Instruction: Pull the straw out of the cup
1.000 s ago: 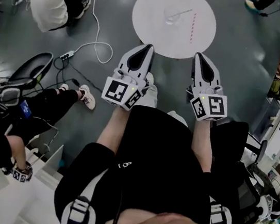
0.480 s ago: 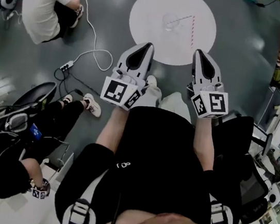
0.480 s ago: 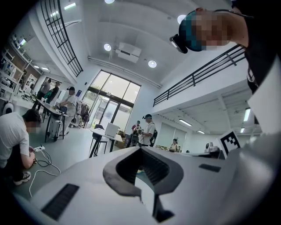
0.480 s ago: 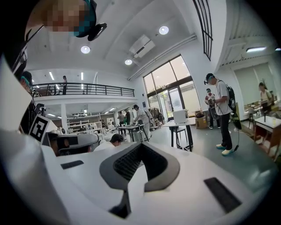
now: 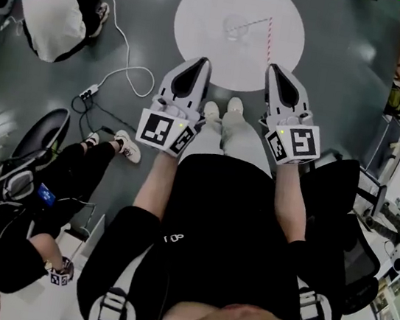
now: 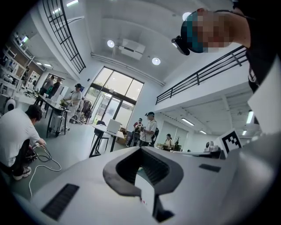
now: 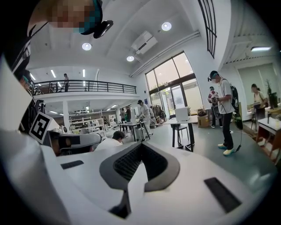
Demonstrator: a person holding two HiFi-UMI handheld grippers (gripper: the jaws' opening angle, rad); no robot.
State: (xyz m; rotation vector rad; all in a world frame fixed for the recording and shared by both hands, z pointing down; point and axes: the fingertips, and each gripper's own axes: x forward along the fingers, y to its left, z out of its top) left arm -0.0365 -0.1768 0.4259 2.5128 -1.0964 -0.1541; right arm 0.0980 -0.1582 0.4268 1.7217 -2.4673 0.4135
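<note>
Two hand-held grippers, both clenched on nothing: the left hand-held gripper (image 5: 201,62) and the right hand-held gripper (image 5: 275,68) each have their jaws pressed together in their own views. Compared with a second ago, both sit a touch further left and higher in the head view. Their tips are at the near edge of the round white bench (image 5: 194,50), and the person's shoes (image 5: 212,110) now show side by side between them. The straw (image 5: 269,39) is thin with red-and-white stripes. Its long axis runs near-to-far across the bench, just right of the clear cup (image 5: 233,28). A faint pale line joins the cup to the straw's far end, too small to tell what it is, or whether the straw touches the cup
</note>
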